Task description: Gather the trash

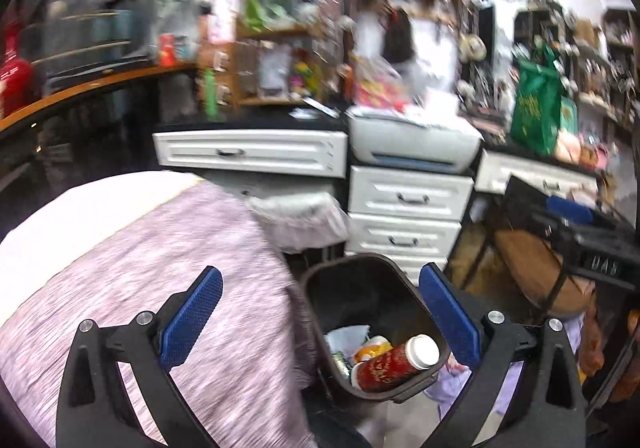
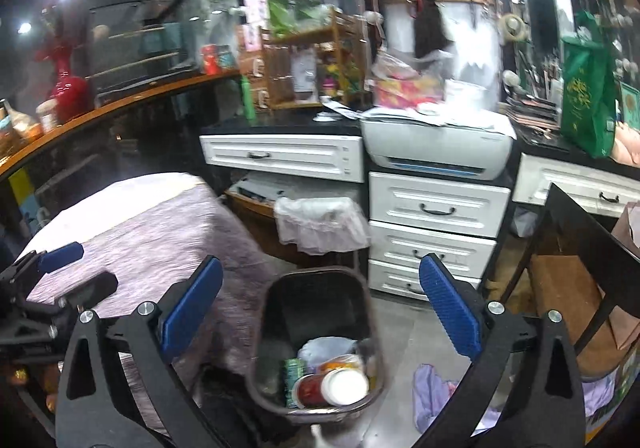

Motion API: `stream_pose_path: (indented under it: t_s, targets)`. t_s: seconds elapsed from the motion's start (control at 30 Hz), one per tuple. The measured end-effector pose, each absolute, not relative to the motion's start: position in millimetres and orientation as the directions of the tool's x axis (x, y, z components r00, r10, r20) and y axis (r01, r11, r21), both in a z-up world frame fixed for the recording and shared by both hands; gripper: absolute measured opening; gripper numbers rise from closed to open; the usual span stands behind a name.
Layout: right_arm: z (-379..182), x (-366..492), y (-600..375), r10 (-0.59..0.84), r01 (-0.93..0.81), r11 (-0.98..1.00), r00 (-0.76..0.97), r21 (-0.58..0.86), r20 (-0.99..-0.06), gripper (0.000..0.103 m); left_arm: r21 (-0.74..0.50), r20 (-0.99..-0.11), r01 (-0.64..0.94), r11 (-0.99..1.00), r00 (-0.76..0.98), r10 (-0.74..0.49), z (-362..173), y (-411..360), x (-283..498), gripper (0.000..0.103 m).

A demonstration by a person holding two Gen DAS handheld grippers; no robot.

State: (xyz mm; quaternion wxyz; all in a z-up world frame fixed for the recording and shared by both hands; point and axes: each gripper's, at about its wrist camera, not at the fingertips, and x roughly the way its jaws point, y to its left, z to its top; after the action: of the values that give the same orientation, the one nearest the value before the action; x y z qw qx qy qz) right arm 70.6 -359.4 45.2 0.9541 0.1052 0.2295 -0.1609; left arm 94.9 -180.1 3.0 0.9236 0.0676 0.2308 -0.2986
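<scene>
Red cylindrical can w/ white cap [image 1: 394,366] lies tilted inside dark plastic trash bin [image 1: 320,288], cap end pointing up-right, atop other rubbish. Left gripper [image 1: 320,318] & right gripper [image 2: 320,314] above bin, jaws apart, empty.

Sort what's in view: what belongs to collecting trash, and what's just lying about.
Job:
dark bin
red can inside it
green can inside it
left gripper, open
right gripper, open

Lying about:
printer
green bag
red vase
</scene>
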Motion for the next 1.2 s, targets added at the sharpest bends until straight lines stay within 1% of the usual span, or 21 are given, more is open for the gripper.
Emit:
stream_pose_path:
  t_s: [0.1, 0.2, 0.33, 0.47, 0.63, 0.73, 0.8, 0.93, 1.2]
  targets:
    - [51.0, 56.3, -327.4, -0.227, 0.318, 0.936, 0.874, 0.151, -0.430, 0.097, -0.030, -0.430, 0.542, 0.840, 0.752, -0.500, 11.6, -149.7, 81.7, 0.098]
    - [54.0, 44.0, -294.4, -0.217, 0.289, 0.949, 0.891, 0.129, -0.398, 0.097, -0.030, -0.412, 0.491, 0.871, 0.788, -0.458, 15.6, -126.7, 70.2, 0.098]
    - [52.6, 34.5, -261.4, -0.151, 0.212, 0.972, 0.894, 0.101, -0.421, 0.097, -0.037, -0.400, 0.448, 0.893, 0.812, -0.424, 15.5, -101.3, 55.9, 0.098]
    - [51.0, 20.4, -237.8, -0.131, 0.182, 0.980, 0.901, 0.085, -0.413, 0.097, -0.039, -0.362, 0.411, 0.911, 0.844, -0.396, 17.9, -83.7, 39.7, 0.098]
    - [50.8, 0.2, -223.2, -0.141, 0.189, 0.978, 0.910, 0.087, -0.389, 0.097, -0.057, -0.302, 0.381, 0.923, 0.874, -0.380, 31.0, -77.5, 25.1, 0.097]
    - [50.5, -12.1, -220.4, -0.172, 0.212, 0.974, 0.917, 0.076, -0.360, 0.097, -0.020, -0.259, 0.349, 0.937, 0.903, -0.342, 33.6, -81.9, 15.9, 0.097]
    - [50.6, -17.4, -220.7, -0.183, 0.224, 0.971, 0.920, 0.082, -0.347, 0.097, -0.004, -0.258, 0.341, 0.940, 0.908, -0.330, 32.1, -85.0, 13.0, 0.097]
    - [52.6, -21.0, -219.1, -0.188, 0.217, 0.974, 0.929, 0.058, -0.319, 0.097, -0.020, -0.268, 0.356, 0.934, 0.898, -0.348, 30.6, -86.1, 12.4, 0.097]
    - [52.9, -21.6, -218.2, -0.183, 0.209, 0.977, 0.932, 0.050, -0.314, 0.097, -0.039, -0.268, 0.338, 0.940, 0.903, -0.336, 29.2, -81.3, 13.6, 0.098]
